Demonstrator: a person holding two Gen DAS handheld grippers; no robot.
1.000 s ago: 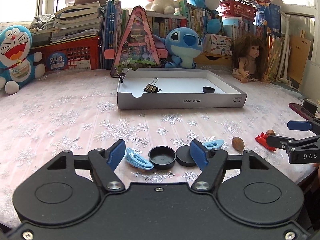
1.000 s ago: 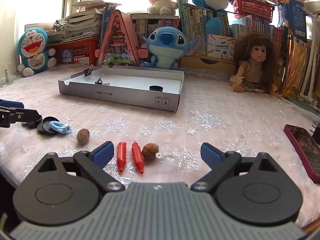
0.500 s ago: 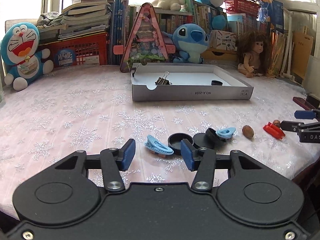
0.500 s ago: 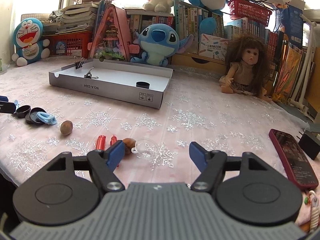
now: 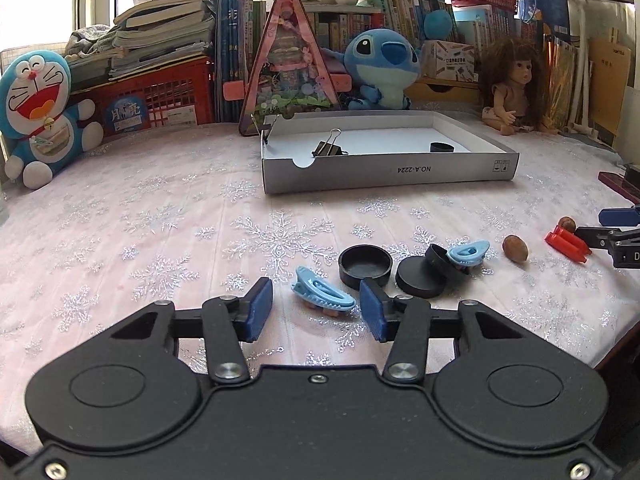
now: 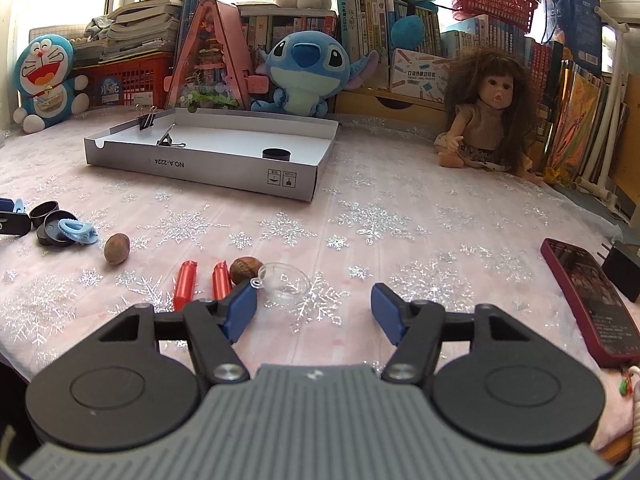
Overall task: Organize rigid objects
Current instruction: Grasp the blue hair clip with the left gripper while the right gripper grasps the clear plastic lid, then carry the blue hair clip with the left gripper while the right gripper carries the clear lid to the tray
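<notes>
Now the left gripper (image 5: 316,314) straddles the blue hair clip (image 5: 322,295), pads clear, right gripper (image 6: 314,312) closing empty; clip may squirt sideways.

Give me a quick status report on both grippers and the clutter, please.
Left gripper open around blue clip, no contact. Right gripper closing, empty, clear dish just ahead. Tray holds binder clip, black cap. Path clear.

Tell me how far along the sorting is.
Done: a binder clip and a black cap lie in the white box. In hand: nothing; the left claw brackets a blue clip, and the right claw is closing toward a clear dish. Left: caps, nuts, red pieces.
</notes>
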